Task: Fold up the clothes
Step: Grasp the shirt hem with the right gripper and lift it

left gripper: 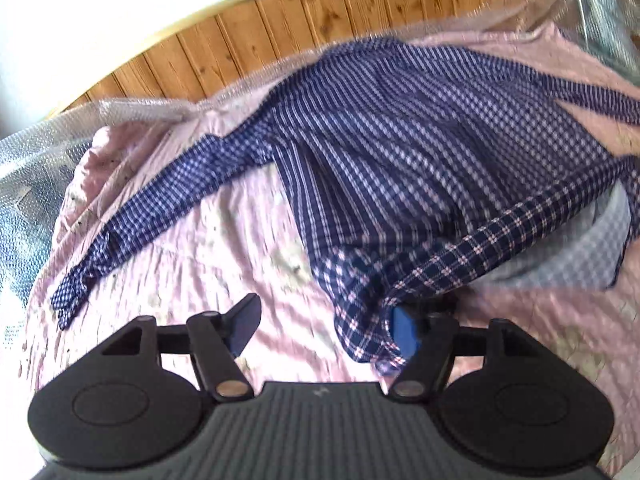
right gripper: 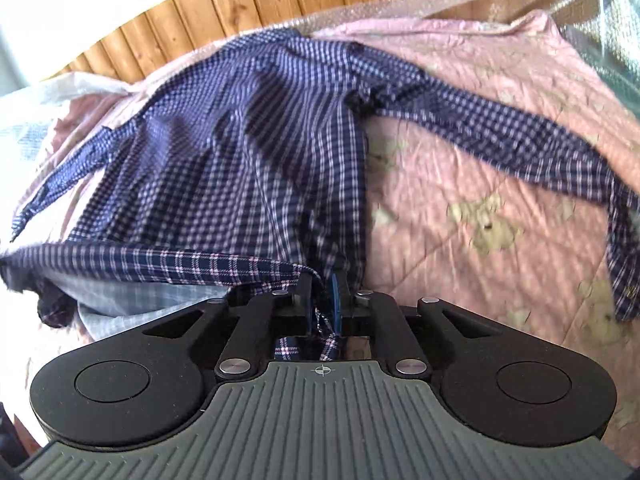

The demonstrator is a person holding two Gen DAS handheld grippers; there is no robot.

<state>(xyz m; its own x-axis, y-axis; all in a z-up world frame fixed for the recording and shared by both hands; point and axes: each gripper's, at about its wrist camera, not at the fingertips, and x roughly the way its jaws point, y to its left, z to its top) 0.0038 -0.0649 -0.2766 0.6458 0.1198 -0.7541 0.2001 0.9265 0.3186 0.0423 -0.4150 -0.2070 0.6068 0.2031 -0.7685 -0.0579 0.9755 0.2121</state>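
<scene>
A navy checked long-sleeved shirt [left gripper: 400, 140] lies spread on a pink quilt [left gripper: 200, 260], with one sleeve [left gripper: 140, 220] stretched out to the left. My left gripper [left gripper: 328, 320] stands open at the shirt's near hem. The hem corner drapes over its right finger's blue pad [left gripper: 404, 332], while the left finger [left gripper: 244, 320] hangs apart over bare quilt. In the right wrist view the shirt [right gripper: 240, 140] fans away from my right gripper [right gripper: 320, 298], which is shut on the hem corner, with fabric bunched between the pads. The hem is raised and shows the pale inner side [right gripper: 120, 296].
The other sleeve [right gripper: 520, 140] runs out to the right across the quilt [right gripper: 480, 200]. Clear bubble wrap [left gripper: 40, 160] borders the quilt at the sides and the back. A wood-panelled wall [left gripper: 300, 12] rises behind it.
</scene>
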